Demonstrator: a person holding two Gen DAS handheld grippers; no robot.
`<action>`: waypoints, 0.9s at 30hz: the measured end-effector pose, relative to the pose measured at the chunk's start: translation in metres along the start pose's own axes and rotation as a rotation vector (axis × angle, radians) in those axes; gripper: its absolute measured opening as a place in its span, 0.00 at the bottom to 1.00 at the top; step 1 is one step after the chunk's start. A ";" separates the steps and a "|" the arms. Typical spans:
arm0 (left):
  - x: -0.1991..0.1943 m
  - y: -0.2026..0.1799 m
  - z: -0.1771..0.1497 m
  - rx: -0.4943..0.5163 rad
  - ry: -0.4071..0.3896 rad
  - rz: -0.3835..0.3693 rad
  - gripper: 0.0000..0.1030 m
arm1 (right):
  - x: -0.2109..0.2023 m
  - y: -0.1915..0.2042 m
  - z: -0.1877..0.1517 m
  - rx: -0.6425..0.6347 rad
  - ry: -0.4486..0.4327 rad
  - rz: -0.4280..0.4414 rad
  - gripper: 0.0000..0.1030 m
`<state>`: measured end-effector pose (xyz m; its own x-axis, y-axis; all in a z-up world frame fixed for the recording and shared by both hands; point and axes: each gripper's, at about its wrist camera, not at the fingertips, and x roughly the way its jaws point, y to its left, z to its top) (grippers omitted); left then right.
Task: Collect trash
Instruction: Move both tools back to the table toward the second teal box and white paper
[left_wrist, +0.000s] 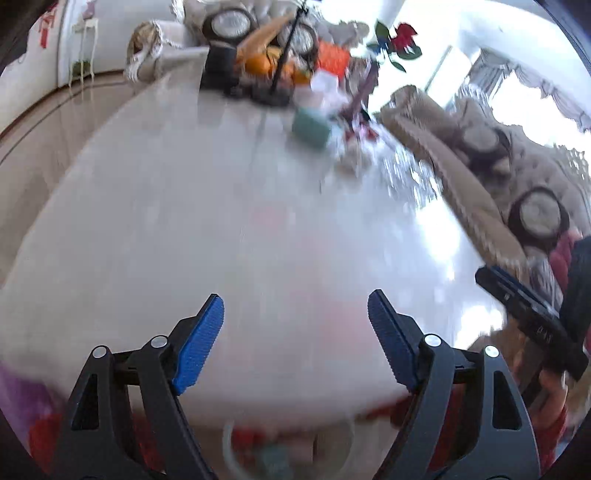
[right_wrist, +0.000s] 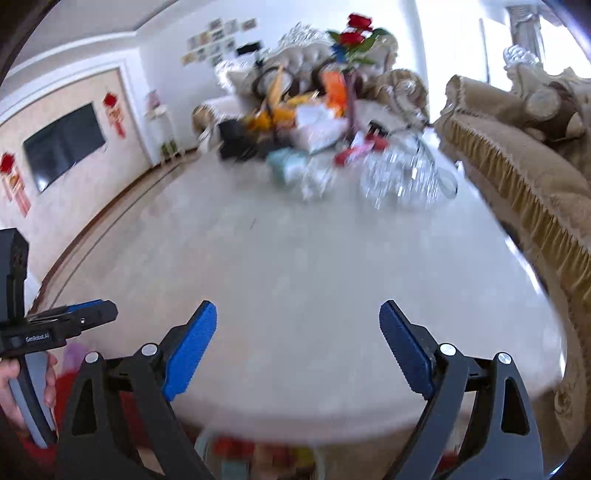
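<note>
Blue pads (left_wrist: 199, 343) sit on the black fingers of the left gripper (left_wrist: 295, 332), and they stand wide apart with nothing between them. Under them is the near end of a big pale table (left_wrist: 166, 229), shiny and bare here. Both pictures are blurry.

At the far end of the table is a messy pile. It has a teal box (left_wrist: 310, 127), something orange (left_wrist: 332, 57), a yellow thing (left_wrist: 262, 35) and a black box (left_wrist: 218, 68). Which bits are trash is too blurry to tell. A thin vase with red roses (left_wrist: 404, 35) stands just beside the pile. A tan sofa with a fringe (left_wrist: 436, 147) runs along the right side of the table.

From the right wrist view, the right gripper (right_wrist: 297, 343) also has its blue pads (right_wrist: 190, 350) spread wide, holding nothing, over the near edge of the same table (right_wrist: 295, 266). The pile is far from it. Sparkly clear glass things (right_wrist: 402, 177) sit on the table near the pile, on the sofa side. A dark TV (right_wrist: 62, 146) hangs on the wall at left, with red decorations (right_wrist: 114, 114) beside it.

Low at the left edge, a hand (right_wrist: 11, 384) grips the grey handle of the other gripper. Below the table edge there is something round with red things in it (right_wrist: 236, 446), too smeared to name.
</note>
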<state>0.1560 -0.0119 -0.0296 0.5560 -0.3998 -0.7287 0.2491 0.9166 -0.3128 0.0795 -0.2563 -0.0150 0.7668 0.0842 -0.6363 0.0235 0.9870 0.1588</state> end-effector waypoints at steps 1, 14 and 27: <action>0.007 -0.001 0.014 -0.015 -0.015 0.010 0.77 | 0.013 -0.001 0.013 0.000 -0.001 -0.009 0.84; 0.099 -0.009 0.154 -0.164 -0.104 0.027 0.77 | 0.172 -0.003 0.104 0.004 0.128 -0.073 0.84; 0.182 -0.032 0.212 -0.162 -0.010 0.091 0.77 | 0.237 -0.007 0.121 -0.037 0.178 -0.148 0.83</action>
<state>0.4174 -0.1153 -0.0234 0.5788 -0.3143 -0.7525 0.0671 0.9380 -0.3402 0.3390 -0.2599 -0.0755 0.6312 -0.0426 -0.7745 0.1013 0.9945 0.0278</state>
